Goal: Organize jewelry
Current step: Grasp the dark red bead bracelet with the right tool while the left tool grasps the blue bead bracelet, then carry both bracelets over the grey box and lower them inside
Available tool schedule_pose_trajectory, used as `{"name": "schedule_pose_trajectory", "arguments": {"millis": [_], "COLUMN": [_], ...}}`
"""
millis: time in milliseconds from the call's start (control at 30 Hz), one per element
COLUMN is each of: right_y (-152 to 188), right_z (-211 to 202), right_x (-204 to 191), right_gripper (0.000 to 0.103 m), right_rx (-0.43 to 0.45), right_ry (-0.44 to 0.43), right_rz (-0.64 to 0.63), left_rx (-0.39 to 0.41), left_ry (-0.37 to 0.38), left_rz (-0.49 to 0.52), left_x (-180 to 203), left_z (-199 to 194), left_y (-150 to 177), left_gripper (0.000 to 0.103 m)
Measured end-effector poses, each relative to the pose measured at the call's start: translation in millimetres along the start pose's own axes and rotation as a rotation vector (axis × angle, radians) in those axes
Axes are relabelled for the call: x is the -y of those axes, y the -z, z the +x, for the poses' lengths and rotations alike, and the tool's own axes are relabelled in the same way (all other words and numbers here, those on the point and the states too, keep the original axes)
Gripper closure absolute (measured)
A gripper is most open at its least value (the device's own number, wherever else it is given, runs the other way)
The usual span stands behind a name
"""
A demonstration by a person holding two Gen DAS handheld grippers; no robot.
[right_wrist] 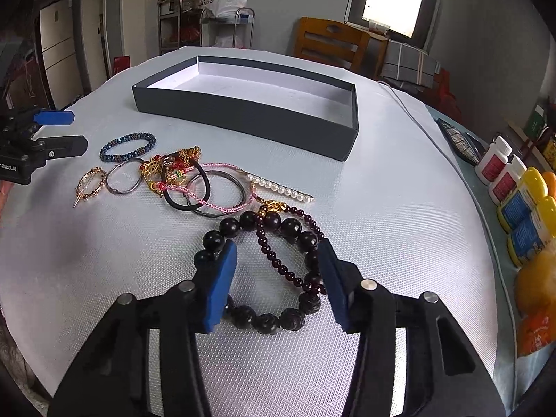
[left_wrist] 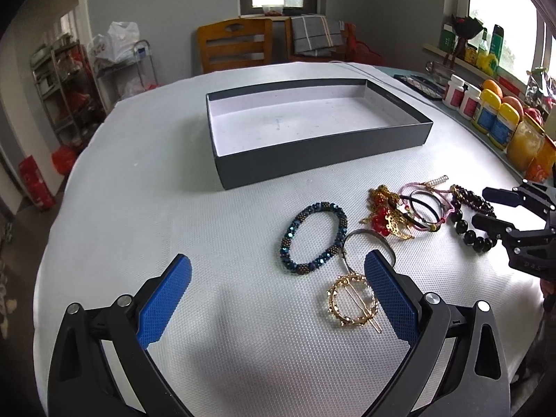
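Observation:
A dark shallow box (left_wrist: 323,153) with a white inside stands open on the white table; it also shows in the right wrist view (right_wrist: 250,118). In front of it lies jewelry: a blue beaded bracelet (left_wrist: 314,239), a silver ring (left_wrist: 368,243), a gold round hair clip (left_wrist: 352,300), a gold, red and pink tangle (left_wrist: 403,215), and a black bead bracelet (right_wrist: 264,271) with a dark red bead strand (right_wrist: 278,260) and a pearl clip (right_wrist: 281,186). My left gripper (left_wrist: 278,266) is open above the table beside the gold clip. My right gripper (right_wrist: 278,248) is open, its fingers either side of the black bead bracelet.
Bottles and jars (left_wrist: 493,118) line the table's right edge, with a dark case (right_wrist: 458,140) and a grey cable (right_wrist: 417,121) nearby. Wooden chairs (left_wrist: 234,47) stand behind the table. Shelves (left_wrist: 59,83) stand at the left.

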State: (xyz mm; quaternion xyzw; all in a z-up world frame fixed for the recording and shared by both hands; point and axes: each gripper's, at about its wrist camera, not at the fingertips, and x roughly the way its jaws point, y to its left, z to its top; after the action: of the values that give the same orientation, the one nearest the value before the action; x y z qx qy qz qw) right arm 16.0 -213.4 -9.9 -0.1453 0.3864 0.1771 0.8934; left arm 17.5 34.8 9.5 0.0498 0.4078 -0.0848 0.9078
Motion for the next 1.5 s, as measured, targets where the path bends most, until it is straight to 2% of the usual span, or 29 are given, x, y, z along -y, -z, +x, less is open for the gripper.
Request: {"name": "schedule_pose_trajectory", "arguments": {"millis": [67,267,367,433,600,733,800,867,933,1167,1500], "right_y": [0.6,0.1,-0.2,-0.5,-2.3,-5.2,-6.8,-8.5,-10.5,-21.2,-56.4], "right_z": [1.6,4.4,1.4,-1.0,-6.7,-12.6,-15.1,-16.9,-18.4,-27.4,-42.4], "right_x": [-0.6,3.1,7.0,8.7,11.9,17.5,19.7,21.7,24.5,33.9,46.5], "right_gripper": [0.062,0.083,0.089,0.093,0.097,0.097,0.097,0.097,0.097,0.097,0.097], "right_rx": [-0.006,-0.022,-0.012,-0.002,0.022,0.043,0.052,0.061,0.066,0.095,0.156], "right_ry": [-0.004,-0.006,-0.016,-0.021,-0.033,-0.065,-0.076,-0.074,-0.076,-0.093,-0.117], "right_rz": [-0.007,-0.002,0.012,0.019,0.036,0.065,0.076,0.081,0.090,0.117,0.133], "left_rx": [-0.003,-0.022,-0.032,-0.046,-0.074,-0.092,-0.087,-0.086,-0.082,-0.036,0.084], "left_ry": [0.002,0.012,0.022,0.031,0.054,0.055,0.052,0.058,0.045,0.050,0.066], "left_rz": [0.008,0.041,0.053,0.065,0.083,0.101,0.111,0.121,0.140,0.136,0.151], "left_x": [0.4,-0.2,-0.3,1.4,4.9,5.8,6.5,7.9,10.2,7.4,5.6], "left_z": [3.5,12.9,18.8,24.0,33.7,40.1,40.9,40.8,40.6,28.0,-19.3], "left_y": [0.6,-6.9,-9.6,-10.2,-8.9,-10.7,-11.2,-11.4,-11.1,-15.3,-48.5], "left_gripper": [0.002,0.007,0.014,0.035,0.049,0.067,0.069,0.078,0.096,0.096,0.096]}}
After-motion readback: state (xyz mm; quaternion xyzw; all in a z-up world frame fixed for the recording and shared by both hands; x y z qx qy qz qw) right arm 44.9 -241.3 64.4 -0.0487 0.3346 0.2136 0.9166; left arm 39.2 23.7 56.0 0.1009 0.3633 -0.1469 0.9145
